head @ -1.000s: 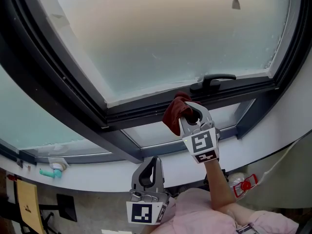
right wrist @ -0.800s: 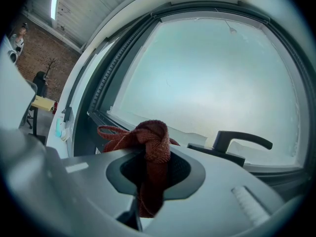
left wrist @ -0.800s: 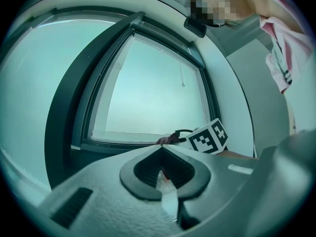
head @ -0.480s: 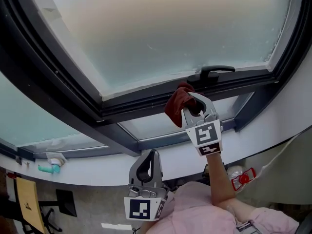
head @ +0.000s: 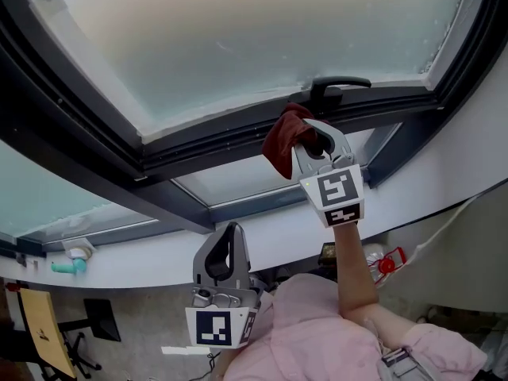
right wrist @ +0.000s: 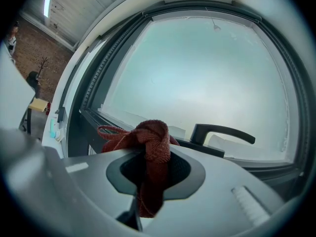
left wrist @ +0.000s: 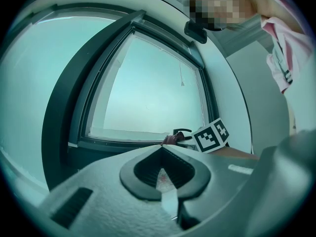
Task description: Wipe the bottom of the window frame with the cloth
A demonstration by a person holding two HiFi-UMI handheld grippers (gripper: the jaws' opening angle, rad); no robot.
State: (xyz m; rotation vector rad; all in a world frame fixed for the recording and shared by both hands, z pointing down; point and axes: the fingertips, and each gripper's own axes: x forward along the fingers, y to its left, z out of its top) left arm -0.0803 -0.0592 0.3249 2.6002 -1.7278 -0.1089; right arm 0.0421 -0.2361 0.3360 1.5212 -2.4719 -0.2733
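A dark red knitted cloth (head: pixel 279 140) is gripped in the jaws of the right gripper (head: pixel 311 143) at the bottom of the dark window frame (head: pixel 222 144). The jaws of the left gripper (head: pixel 228 236) are held closed, empty.

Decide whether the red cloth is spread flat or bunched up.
Bunched up: the cloth is a crumpled wad clamped in the right gripper, not laid flat.
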